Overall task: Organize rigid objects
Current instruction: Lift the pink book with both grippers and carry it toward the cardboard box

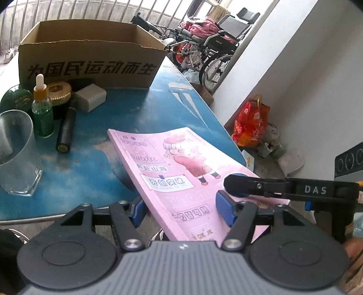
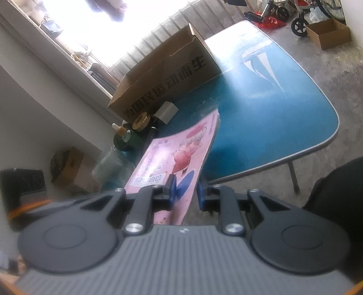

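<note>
A lived-in home balcony or storage room. Folded wheelchairs (image 1: 213,43) stand by a barred window (image 1: 68,13). A red bag (image 1: 250,123) sits on the bare concrete floor (image 2: 329,74).

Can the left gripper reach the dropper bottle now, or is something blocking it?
Probably not directly. The pink book lies between the left gripper's open fingers, with the right gripper clamped on it. The dropper bottle stands behind the glass cup.

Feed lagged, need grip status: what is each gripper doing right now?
Left gripper: open around the pink book, no grip.
Right gripper: shut on the book's edge.
</note>
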